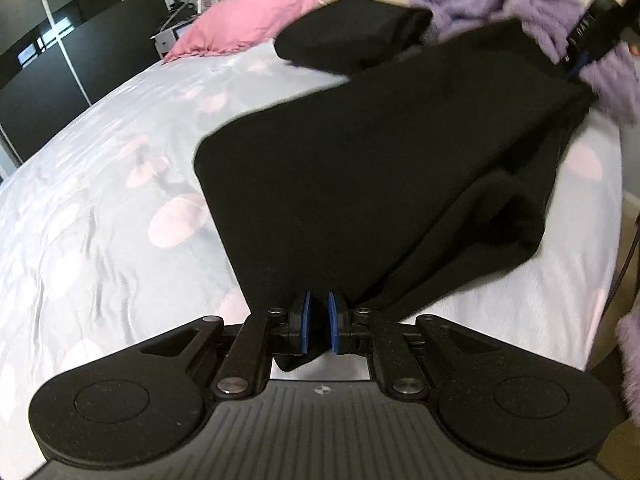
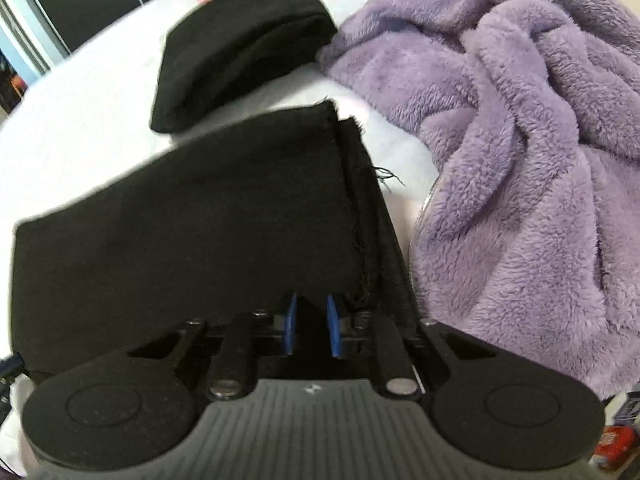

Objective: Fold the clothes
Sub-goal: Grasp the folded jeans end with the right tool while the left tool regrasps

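Observation:
A black garment (image 1: 380, 184) is stretched over the bed between my two grippers. My left gripper (image 1: 319, 310) is shut on its near edge, with black cloth between the blue pads. My right gripper (image 2: 312, 312) is shut on the opposite end (image 2: 200, 224), near a frayed hem (image 2: 360, 208). The right gripper also shows in the left wrist view (image 1: 576, 68) at the far corner of the cloth. A second black garment (image 2: 240, 44), folded, lies farther back on the bed; it also shows in the left wrist view (image 1: 348, 32).
A fluffy purple garment (image 2: 520, 140) is heaped to the right, touching the folded black one. The bed has a pale sheet with pink spots (image 1: 100, 200). A pink pillow (image 1: 248, 20) lies at the head. A dark wardrobe (image 1: 48, 40) stands on the left.

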Tool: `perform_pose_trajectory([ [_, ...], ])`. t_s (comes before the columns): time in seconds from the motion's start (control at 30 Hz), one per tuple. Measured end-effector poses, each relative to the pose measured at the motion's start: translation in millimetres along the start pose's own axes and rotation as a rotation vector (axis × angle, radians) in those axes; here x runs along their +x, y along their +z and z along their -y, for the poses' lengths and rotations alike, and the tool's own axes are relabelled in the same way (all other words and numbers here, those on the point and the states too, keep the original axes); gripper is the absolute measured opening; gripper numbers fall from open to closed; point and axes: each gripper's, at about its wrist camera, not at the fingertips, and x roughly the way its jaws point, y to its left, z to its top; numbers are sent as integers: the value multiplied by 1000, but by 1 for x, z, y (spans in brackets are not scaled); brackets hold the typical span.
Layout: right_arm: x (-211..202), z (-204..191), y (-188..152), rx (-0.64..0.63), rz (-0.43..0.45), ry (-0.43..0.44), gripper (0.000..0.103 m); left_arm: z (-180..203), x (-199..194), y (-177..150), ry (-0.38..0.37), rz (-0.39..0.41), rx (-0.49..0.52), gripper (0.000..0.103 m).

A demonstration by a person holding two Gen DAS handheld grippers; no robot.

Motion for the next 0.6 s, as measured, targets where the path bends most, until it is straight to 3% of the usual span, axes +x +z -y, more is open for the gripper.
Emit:
perform_pose_trajectory([
  [0.07,-14,13,-4,84,51,34,53,-15,-8,3,-18,18,-86,14],
  [0.17,-29,33,-9,176,111,15,57,-40,-15,8,-21,43,-213,41],
  [0.2,-30,39,-10,202,118,2,62,-49,-14,10,-28,41,-258,49],
  [0.3,-28,53,-13,262,106,-10,70,-74,-2,15,-82,-2,-383,51],
  [0.47,-2,72,-22,375,-12,90,73,-101,21,5,-176,-55,-567,56],
  [0.6,17,91,-33,511,-38,176,76,-114,37,-5,-258,-71,-691,59],
])
